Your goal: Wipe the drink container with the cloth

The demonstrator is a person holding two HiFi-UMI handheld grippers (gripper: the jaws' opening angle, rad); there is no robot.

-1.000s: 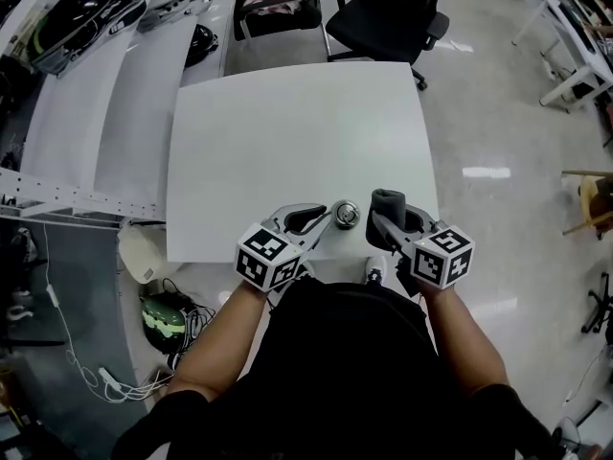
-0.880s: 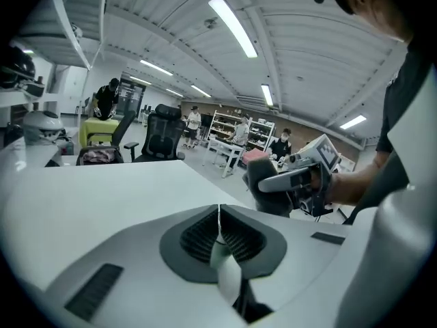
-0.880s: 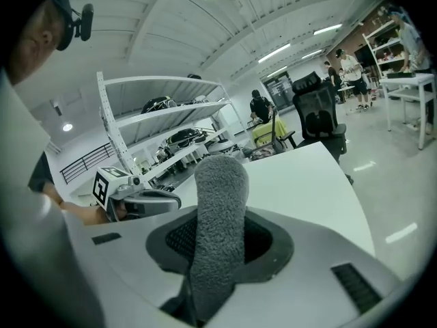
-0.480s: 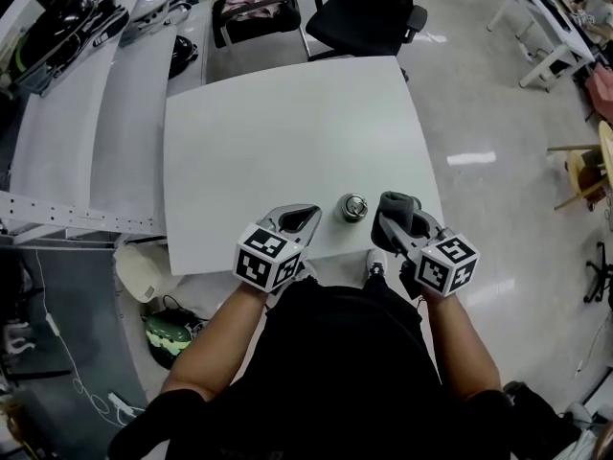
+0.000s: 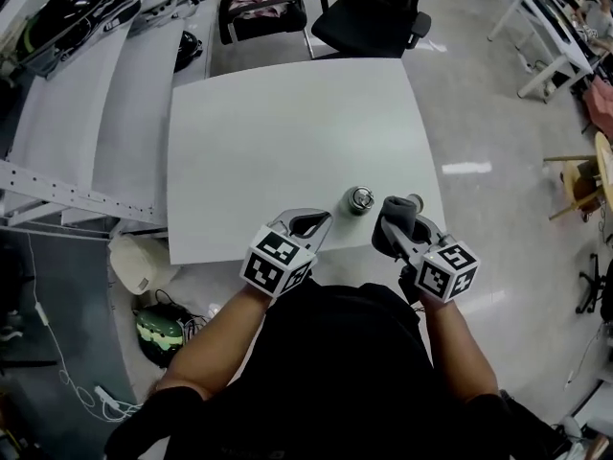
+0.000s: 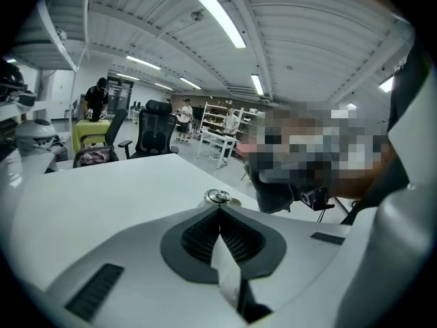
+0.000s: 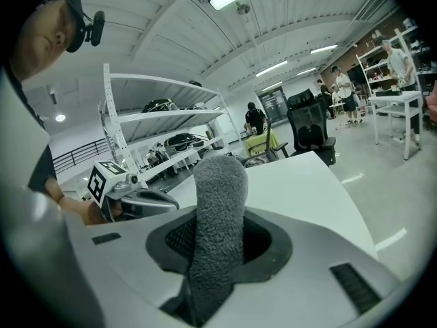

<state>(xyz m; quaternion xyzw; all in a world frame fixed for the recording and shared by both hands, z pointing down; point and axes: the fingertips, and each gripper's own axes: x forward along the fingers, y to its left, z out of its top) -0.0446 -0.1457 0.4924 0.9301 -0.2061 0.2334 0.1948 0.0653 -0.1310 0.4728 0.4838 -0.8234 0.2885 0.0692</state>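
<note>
Standing upright near the near edge of the table (image 5: 287,132), the can (image 5: 360,199) is the one thing both grippers aim at. Its long axis runs straight up, with the shiny lid facing the head camera.

The can sits between the two sets of jaws and a little farther off than either. It lies to the far right of the left gripper (image 5: 324,218) and to the far left of the right gripper (image 5: 388,226). Neither gripper touches it.

The right gripper is clamped on the grey cloth (image 5: 397,211), which stands up out of the jaws as a thick folded roll. The roll's end is just beside the can's right side, so the right hand looks the nearer of the two. A short move left and away should bring the cloth onto the can wall.

The left gripper's jaws are pressed together with nothing in them. In its own view the can's lid shows just past the closed tips. It would have to open before it could steady the can, I judge.

Both forearms reach in from the near edge with elbows spread. The grippers point away, tilt downward, and converge toward the can.
</note>
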